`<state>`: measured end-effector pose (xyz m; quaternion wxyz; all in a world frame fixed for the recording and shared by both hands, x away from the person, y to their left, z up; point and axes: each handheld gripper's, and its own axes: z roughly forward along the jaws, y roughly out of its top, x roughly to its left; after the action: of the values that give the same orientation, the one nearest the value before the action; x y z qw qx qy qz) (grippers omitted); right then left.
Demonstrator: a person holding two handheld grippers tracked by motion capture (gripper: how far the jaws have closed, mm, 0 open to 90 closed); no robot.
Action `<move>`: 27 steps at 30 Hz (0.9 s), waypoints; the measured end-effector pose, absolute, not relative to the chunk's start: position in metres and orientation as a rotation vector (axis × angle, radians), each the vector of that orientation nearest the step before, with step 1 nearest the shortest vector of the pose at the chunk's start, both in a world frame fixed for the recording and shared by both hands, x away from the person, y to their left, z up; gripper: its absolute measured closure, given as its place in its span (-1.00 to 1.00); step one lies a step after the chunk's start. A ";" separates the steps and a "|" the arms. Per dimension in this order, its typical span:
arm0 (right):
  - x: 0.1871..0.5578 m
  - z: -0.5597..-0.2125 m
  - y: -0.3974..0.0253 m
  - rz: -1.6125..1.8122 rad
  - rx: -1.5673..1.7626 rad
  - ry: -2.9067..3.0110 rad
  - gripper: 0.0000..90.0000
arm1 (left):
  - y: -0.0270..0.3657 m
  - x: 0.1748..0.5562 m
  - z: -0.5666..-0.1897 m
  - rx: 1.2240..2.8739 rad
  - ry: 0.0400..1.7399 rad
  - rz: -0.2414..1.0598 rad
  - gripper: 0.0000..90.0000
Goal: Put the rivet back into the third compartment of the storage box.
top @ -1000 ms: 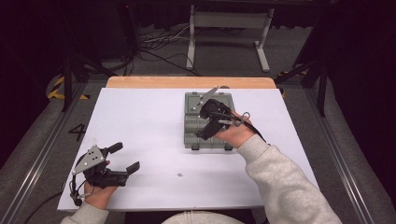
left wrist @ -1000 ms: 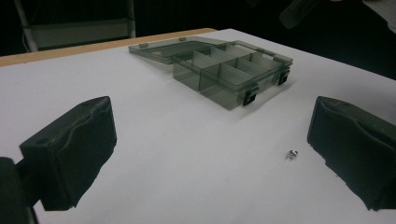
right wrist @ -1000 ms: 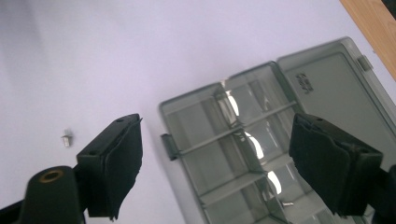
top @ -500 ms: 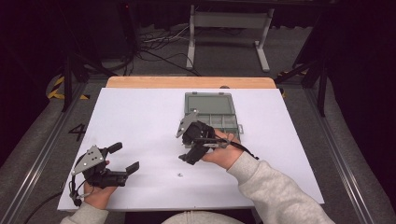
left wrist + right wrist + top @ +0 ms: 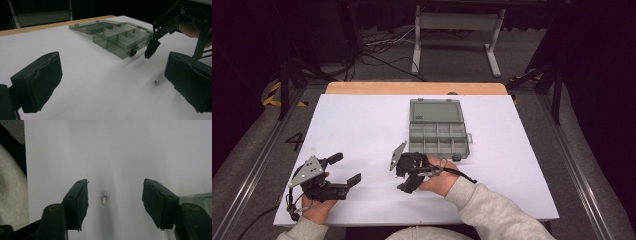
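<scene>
Screw on the white tabletop, framed between the spread jaws of the right gripper.

It lies toward the near edge — just off the near left corner of the open grey compartment box. Left gripper, near the near left corner, gapes wide and holds nothing.

Room: dark surround. Grey floor, strewn with cables; white metal stand set behind white-topped table edged with wood.

Matt white table; translucent grey plastic box; shiny metal screw.
</scene>
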<state>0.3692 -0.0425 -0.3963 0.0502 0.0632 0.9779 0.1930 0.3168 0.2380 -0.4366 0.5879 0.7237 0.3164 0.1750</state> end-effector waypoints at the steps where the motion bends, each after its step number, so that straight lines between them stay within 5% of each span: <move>1: 0.369 -0.402 -0.040 0.559 0.190 2.990 -0.04 | 0.238 0.317 -0.437 1.686 0.737 0.408 -0.95; 17: 0.370 -0.427 -0.030 0.454 0.183 3.074 0.82 | 0.238 0.317 -0.437 1.693 0.734 0.415 -0.95; 27: 0.369 -0.411 -0.034 0.492 0.181 3.056 0.83 | 0.238 0.317 -0.437 1.689 0.738 0.409 -0.95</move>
<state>0.3693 -0.0340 -0.4110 0.0202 0.0584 0.9854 0.1586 0.3168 0.2376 -0.4368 0.5865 0.7246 0.3164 0.1756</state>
